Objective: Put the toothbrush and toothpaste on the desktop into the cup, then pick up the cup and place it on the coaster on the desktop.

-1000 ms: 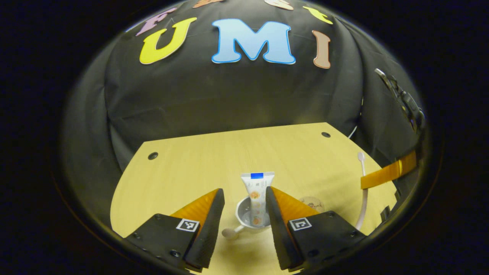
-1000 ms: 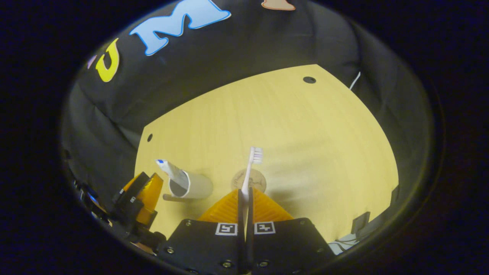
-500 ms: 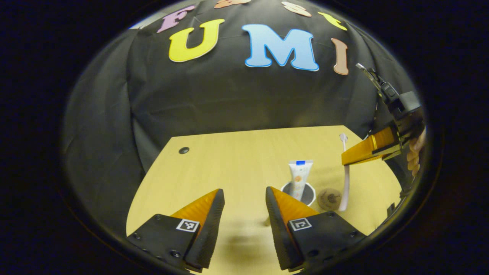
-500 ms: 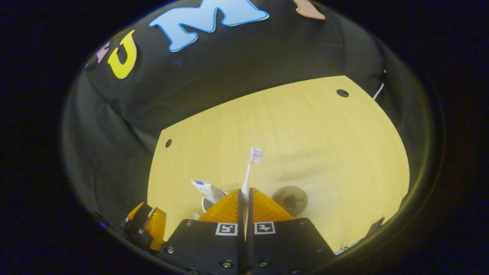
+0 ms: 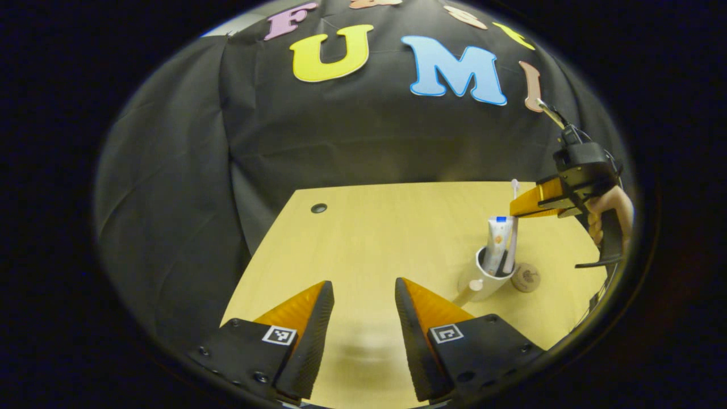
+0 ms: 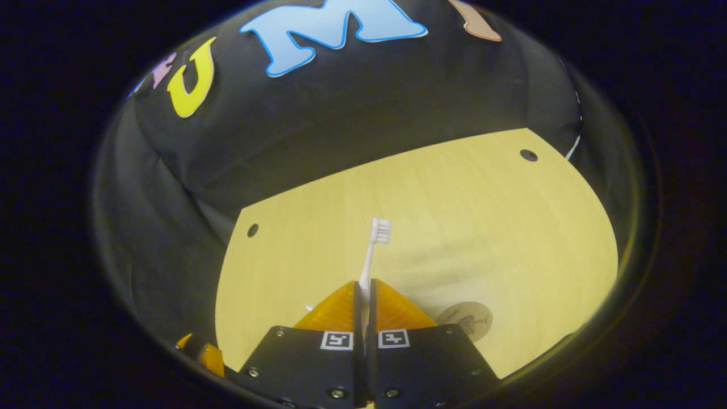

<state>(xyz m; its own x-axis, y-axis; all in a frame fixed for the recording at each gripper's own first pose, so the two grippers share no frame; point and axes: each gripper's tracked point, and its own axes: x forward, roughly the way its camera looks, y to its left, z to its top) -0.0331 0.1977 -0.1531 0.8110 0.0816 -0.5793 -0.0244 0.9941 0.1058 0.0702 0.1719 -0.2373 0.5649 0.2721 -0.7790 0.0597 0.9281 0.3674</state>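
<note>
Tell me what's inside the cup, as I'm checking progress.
In the cup stands the toothpaste, with the toothbrush lowered beside it, held by the right gripper. The cup's bottom is hidden.

In the left gripper view, a white plastic cup [image 5: 487,278] stands on the pale wooden bench [image 5: 369,238], far right. A white printed toothpaste tube [image 5: 495,243] stands in it, beside the slim white toothbrush [image 5: 513,227]. A small round brown coaster [image 5: 526,278] lies just right of the cup.
</note>
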